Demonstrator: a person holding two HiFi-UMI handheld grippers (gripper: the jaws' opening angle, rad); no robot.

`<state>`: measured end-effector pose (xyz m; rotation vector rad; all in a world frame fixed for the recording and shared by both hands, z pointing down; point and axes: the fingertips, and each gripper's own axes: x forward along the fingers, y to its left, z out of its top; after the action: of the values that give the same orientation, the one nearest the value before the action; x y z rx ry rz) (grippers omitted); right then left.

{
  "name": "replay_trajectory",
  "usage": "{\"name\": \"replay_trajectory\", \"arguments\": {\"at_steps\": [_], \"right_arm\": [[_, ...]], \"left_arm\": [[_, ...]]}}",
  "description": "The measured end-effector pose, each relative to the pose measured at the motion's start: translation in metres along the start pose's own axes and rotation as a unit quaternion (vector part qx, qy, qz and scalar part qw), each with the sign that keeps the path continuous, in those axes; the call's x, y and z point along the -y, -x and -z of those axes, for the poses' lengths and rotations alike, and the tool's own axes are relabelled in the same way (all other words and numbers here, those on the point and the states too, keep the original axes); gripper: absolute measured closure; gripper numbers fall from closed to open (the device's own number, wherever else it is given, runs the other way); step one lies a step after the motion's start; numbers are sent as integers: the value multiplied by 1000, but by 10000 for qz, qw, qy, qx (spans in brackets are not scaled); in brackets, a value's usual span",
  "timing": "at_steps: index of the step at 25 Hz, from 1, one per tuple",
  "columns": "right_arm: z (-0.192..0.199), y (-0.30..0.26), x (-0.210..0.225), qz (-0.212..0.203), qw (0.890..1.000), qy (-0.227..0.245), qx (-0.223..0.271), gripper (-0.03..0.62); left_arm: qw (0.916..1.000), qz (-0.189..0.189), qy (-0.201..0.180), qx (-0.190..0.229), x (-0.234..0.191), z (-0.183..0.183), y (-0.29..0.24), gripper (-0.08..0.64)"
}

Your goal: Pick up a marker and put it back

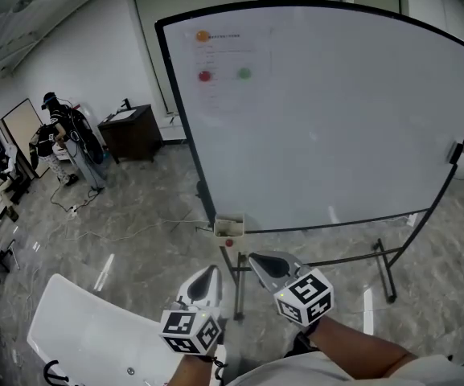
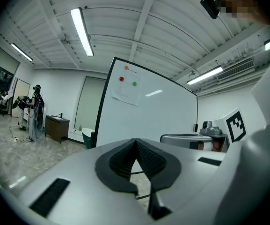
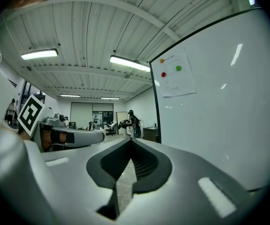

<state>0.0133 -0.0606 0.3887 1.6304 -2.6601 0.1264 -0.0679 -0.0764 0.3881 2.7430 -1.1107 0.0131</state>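
Note:
No marker shows clearly in any view. A big whiteboard [image 1: 328, 111] on a wheeled stand fills the head view, with a small pale holder [image 1: 228, 226] at its lower left corner and a red spot [image 1: 229, 243] just under it. Both grippers hover low in front of that corner. My left gripper [image 1: 211, 273] is shut, with nothing between its tips. My right gripper [image 1: 255, 259] is beside it, also shut and empty. In the left gripper view the jaws [image 2: 135, 140] meet against the whiteboard [image 2: 149, 114]. In the right gripper view the jaws [image 3: 131, 139] also meet, with the whiteboard [image 3: 219, 107] to the right.
A paper sheet [image 1: 227, 59] with red and green dots hangs at the board's top left. A dark eraser [image 1: 457, 153] clings to its right edge. A white seat [image 1: 95, 328] lies at lower left. A dark cabinet [image 1: 131, 131], people [image 1: 63, 143] and floor cables are further left.

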Motion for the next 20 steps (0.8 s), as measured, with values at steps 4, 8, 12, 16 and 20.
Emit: {"name": "replay_trajectory", "arguments": {"at_steps": [4,8,12,16,20], "right_arm": [[-5,9,-3,-42,10000,6,-16,591],[-10,17,-7,-38,10000,28,11,591],[-13,22,-8,-16,10000,54,17,591],[-16,27,-8,29,10000,64,36,591],[-18,31,-8,80,9999,97,61,591]], "left_arm": [[10000,45,2,12,12,-3,0,557],[10000,93,23,2,20,-1,-1,557],[9999,109,40,1,24,1,1,557],[9999,127,20,56,27,-4,3,557],[9999,139,30,80,29,-5,8,557]]}}
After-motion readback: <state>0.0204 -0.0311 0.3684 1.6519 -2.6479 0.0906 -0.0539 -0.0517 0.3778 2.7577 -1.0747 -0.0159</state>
